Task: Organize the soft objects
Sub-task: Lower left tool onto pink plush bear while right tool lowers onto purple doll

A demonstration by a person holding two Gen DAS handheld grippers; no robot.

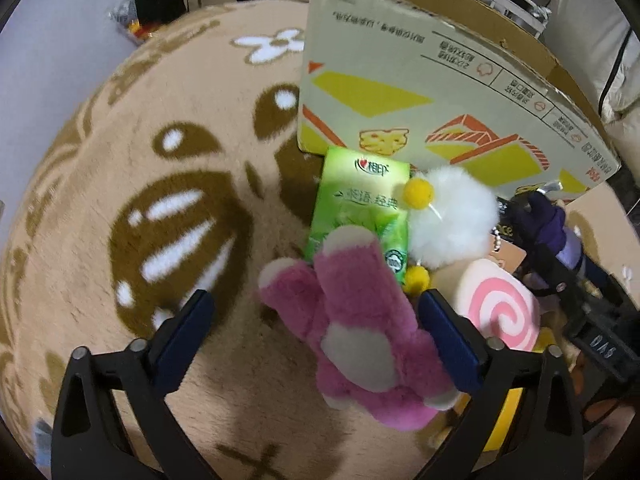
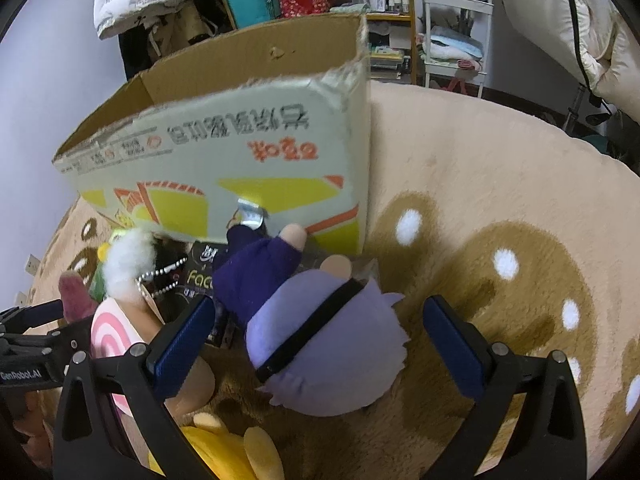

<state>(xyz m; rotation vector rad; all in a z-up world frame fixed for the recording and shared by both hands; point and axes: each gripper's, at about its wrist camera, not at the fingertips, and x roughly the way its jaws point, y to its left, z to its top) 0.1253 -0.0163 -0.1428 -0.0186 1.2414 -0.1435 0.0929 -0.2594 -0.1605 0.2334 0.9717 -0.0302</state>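
Tongs apart over plush toys on the rug
Left tongs straddle the pink bear, right tongs the purple doll, both beside the box

The left gripper pointed steeply downward, its 2 blue-padded fingers spread wide — neither pad pressing on anything, though the right-hand pad sat just beside soft material. The right gripper also angled down, less steeply, with its 2 fingers likewise held far apart and clear of contact. In the right wrist view the left gripper's black frame showed at the left edge — the 2 tools sat close, side by side.
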